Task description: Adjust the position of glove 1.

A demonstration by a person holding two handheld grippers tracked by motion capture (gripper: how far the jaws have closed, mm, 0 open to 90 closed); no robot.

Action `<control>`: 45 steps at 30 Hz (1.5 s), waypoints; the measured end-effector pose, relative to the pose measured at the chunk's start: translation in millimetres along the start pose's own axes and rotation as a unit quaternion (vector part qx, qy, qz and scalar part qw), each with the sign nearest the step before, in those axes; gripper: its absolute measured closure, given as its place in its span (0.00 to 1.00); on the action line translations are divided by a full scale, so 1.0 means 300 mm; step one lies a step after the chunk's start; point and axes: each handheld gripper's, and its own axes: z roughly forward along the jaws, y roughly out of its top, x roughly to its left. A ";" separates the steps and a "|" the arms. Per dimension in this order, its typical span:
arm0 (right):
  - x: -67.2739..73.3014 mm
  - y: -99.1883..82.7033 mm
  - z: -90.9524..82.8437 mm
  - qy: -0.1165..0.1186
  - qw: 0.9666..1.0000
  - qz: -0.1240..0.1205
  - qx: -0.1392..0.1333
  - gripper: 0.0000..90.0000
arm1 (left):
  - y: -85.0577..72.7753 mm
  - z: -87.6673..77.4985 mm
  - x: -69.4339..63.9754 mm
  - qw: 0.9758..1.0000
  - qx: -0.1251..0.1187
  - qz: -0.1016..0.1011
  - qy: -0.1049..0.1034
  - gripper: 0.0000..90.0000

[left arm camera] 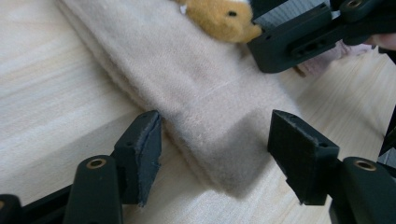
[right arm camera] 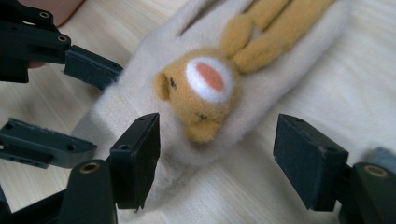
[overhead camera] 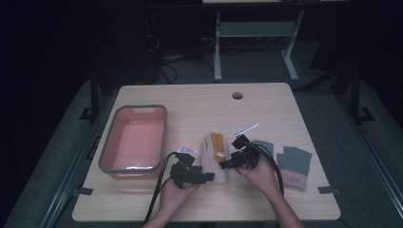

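The left tool stands open around the cuff end of the beige glove on the counter, not yet pressing it. The right tool is wide open beside the bear face on the glove.

Your tabletop: pink tub with grey rim at left. Two grey gloves lying flat at right, pink-trimmed cuffs. Round hole near far edge.

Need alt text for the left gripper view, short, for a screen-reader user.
The left gripper's two black jaws stand apart on either side of the cuff end of a beige fleece glove lying on a light wooden table, pads not pressing it. At top right, the other gripper reaches in beside the glove's yellow plush animal.
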 end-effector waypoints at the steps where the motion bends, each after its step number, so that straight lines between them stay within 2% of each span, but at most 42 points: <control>1: 0.000 -0.001 0.006 -0.001 1.000 0.002 0.002 0.36 | 0.000 0.003 0.000 1.000 0.002 -0.002 0.000 0.40; 7: -0.012 -0.008 0.032 0.008 0.999 0.031 -0.005 0.38 | 0.004 0.016 0.003 1.000 0.018 -0.005 0.002 0.46; 12: -0.010 -0.009 0.043 0.005 0.999 0.040 -0.005 0.43 | 0.009 0.023 0.007 1.000 0.028 -0.008 0.001 0.47; 18: -0.019 -0.025 0.057 0.015 0.997 0.068 -0.012 0.47 | 0.011 0.027 0.010 0.999 0.033 -0.010 -0.001 0.49; 22: -0.020 -0.036 0.058 0.021 0.996 0.078 -0.024 0.50 | 0.013 0.030 0.010 0.999 0.034 -0.010 -0.001 0.50; 25: -0.016 -0.037 0.058 0.023 0.996 0.085 -0.021 0.54 | 0.017 0.032 0.010 0.999 0.037 -0.009 -0.001 0.52; 35: -0.004 -0.037 0.077 0.033 0.995 0.094 -0.031 0.68 | 0.026 0.039 0.033 0.999 0.038 -0.020 -0.022 0.61; 42: -0.011 -0.036 0.088 0.052 0.993 0.103 -0.032 0.77 | 0.031 0.044 0.046 0.998 0.039 -0.035 -0.039 0.68; 45: -0.021 -0.036 0.093 0.065 0.991 0.109 -0.031 0.82 | 0.036 0.044 0.050 0.998 0.038 -0.036 -0.044 0.72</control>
